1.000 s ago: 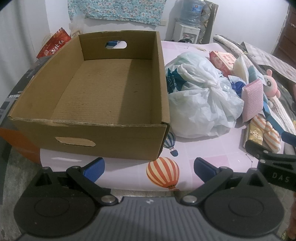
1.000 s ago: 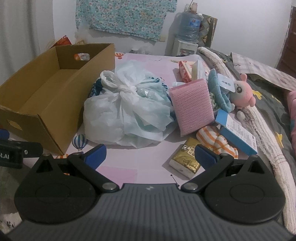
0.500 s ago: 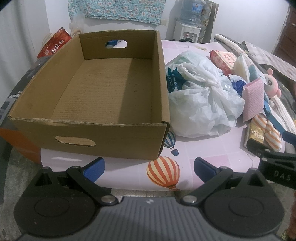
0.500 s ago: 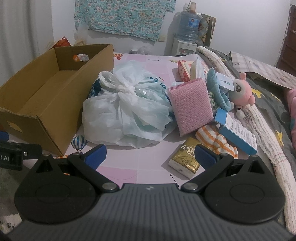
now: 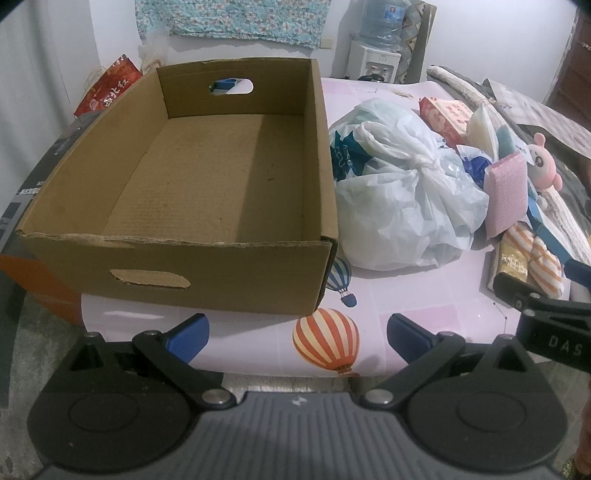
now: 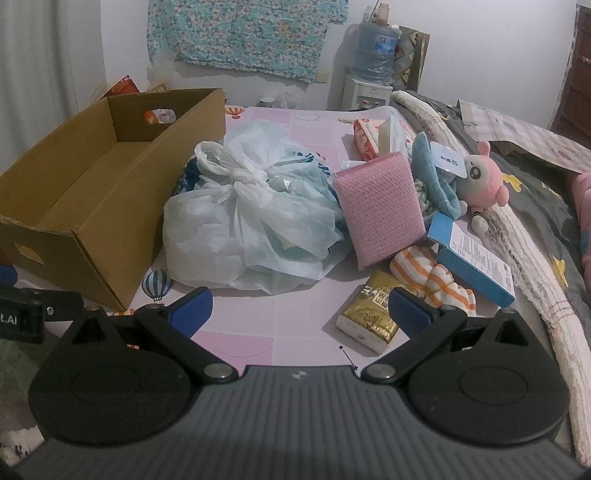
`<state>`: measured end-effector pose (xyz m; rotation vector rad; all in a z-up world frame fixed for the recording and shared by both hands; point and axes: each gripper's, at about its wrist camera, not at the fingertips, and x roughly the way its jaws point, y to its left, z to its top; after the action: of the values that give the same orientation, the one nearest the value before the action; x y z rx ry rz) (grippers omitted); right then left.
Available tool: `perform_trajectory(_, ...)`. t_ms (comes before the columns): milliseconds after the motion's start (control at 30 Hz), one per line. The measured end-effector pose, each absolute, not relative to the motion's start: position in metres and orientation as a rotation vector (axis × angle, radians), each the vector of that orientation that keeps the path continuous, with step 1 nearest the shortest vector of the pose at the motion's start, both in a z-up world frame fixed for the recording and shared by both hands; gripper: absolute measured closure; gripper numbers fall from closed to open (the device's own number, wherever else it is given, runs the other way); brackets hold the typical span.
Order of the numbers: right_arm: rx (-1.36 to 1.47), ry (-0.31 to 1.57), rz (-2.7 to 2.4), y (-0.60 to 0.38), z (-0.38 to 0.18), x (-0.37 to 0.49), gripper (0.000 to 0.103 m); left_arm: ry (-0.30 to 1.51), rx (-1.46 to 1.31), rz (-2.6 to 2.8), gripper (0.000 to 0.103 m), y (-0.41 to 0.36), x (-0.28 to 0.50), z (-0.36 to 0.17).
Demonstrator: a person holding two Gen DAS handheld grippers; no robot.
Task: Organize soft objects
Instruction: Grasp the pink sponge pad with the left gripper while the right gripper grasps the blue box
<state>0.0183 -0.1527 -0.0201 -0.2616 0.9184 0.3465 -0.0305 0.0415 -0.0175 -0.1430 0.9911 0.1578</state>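
The cardboard box [image 5: 207, 177] is seen empty at the left. Beside it, touching its wall, the knotted plastic bag [image 6: 251, 218] is slumped: probably light, slippery, best taken at the knot. The pink sponge [image 6: 380, 206] is leaned against it, squashy, easily pinched edgewise. Left gripper [image 5: 297, 332] and right gripper [image 6: 300, 308] are held spread wide, nothing grasped.

A blue water-cooler bottle [image 6: 375, 50] on its white dispenser [image 6: 366, 94] is seen beyond the far edge of the pink balloon-print tablecloth [image 6: 258, 321]; a floral cloth [image 6: 240, 33] is hung on the wall.
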Motion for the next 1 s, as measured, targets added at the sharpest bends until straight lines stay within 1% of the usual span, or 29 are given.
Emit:
perform_trajectory(300,-0.178,0.888,0.289,-0.186,-0.027,0.017,0.001,0.935,-0.078,0.052,0.0,0.016,-0.034,-0.012)
perform_trajectory(700,0.092,0.788,0.128,-0.303,-0.051,0.015,0.001,0.81,0.053,-0.204,0.0,-0.052,-0.018,-0.007)
perform_trajectory(833,0.208,0.787,0.127,-0.333,-0.058,0.019,0.001,0.812,0.057,-0.285,0.002,-0.074,-0.005,-0.013)
perform_trajectory(1000,0.287,0.789,0.14,-0.356,-0.066,0.031,0.002,0.86,0.101,-0.371,0.005,-0.108,0.015,-0.024)
